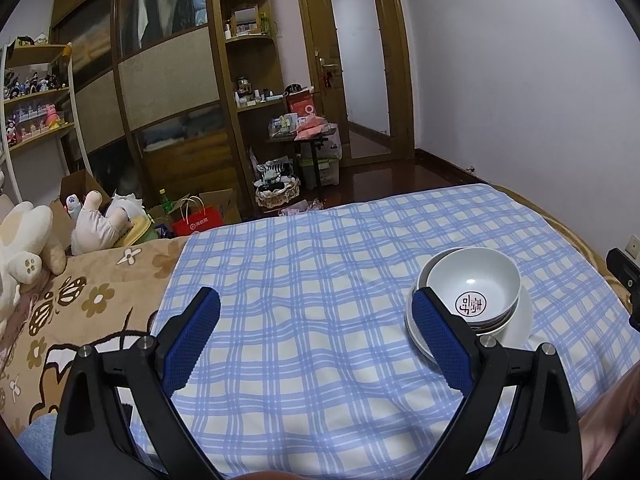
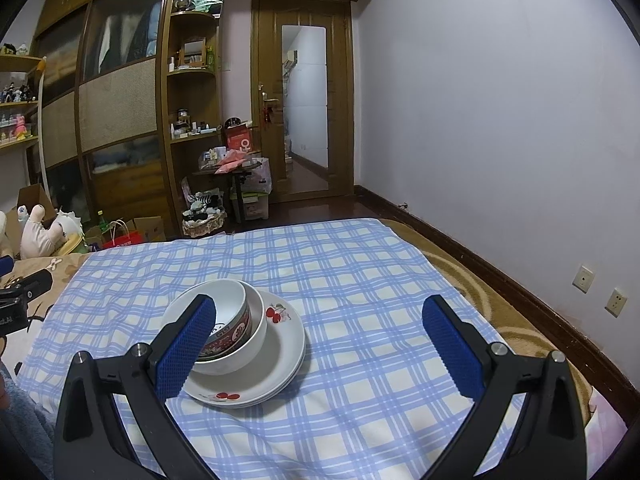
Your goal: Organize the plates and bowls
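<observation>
Bowls [image 2: 224,328] sit nested on stacked plates [image 2: 280,364] on the blue checked cloth [image 2: 360,280], near its middle. We hold both grippers released and empty: left gripper [image 1: 316,304] hangs over bare cloth with its right finger just beside the stack, right gripper [image 2: 320,312] has its left finger in front of the bowls. Bed blanket [image 1: 80,308] and plush toys [image 1: 24,248] lie off to the left.
</observation>
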Available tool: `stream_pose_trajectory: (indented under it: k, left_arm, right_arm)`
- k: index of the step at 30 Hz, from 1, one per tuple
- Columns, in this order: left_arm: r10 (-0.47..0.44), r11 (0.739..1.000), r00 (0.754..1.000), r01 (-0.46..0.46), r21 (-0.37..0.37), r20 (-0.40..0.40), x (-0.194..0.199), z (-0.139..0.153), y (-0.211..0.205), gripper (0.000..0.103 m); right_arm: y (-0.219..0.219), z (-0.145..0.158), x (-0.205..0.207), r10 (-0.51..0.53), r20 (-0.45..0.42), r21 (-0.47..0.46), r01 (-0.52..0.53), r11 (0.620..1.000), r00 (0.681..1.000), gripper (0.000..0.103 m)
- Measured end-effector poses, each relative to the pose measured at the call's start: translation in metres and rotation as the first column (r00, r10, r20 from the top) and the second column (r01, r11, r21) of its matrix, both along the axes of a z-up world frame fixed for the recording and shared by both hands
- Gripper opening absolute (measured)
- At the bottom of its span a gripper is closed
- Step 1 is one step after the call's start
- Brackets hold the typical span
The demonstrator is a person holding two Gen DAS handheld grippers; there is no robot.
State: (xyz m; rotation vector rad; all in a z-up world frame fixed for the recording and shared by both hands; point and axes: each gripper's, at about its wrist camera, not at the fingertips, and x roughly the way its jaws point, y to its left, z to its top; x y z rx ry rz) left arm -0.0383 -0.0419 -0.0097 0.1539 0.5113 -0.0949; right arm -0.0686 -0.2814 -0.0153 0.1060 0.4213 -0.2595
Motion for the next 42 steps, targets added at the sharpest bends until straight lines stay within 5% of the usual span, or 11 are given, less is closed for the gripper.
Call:
stream_pose_trajectory:
  k: [42]
  left_arm:
    - [-0.007, 1.0, 1.0, 0.007, 0.003, -0.002, -0.0023, -0.0013, -0.002, 0.096]
  right_arm:
    - [-0.0042, -0.0011, 0.0015, 0.001, -0.003, -0.001, -0.001, 1.0, 1.0, 0.103]
